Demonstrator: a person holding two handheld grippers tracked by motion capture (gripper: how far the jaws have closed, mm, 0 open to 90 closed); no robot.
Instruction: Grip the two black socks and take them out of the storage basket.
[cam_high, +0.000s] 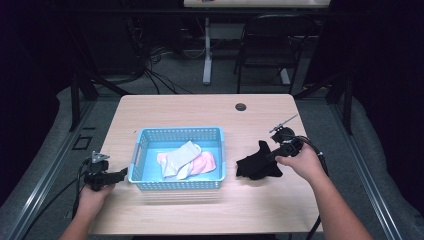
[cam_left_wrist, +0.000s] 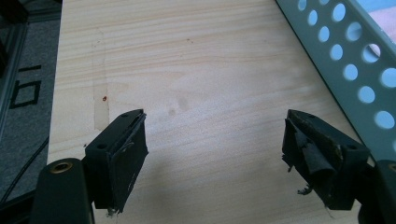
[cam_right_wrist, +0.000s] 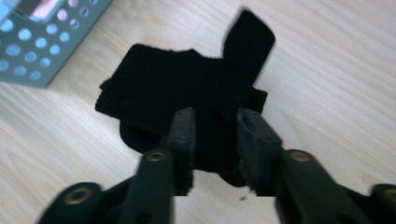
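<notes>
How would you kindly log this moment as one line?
left gripper: open, idle | right gripper: shut on black sock | blue basket: holds white sock, pink sock

Overhead forward-down view; two close jaw-level views sharing table (cam_high: 200, 210) and basket (cam_high: 177, 134).

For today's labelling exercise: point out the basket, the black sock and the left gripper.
basket (cam_high: 179, 132), high view, far rim.
black sock (cam_right_wrist: 159, 86), right gripper view, flat middle.
left gripper (cam_left_wrist: 215, 158), left gripper view, midway between its open jaws.
</notes>
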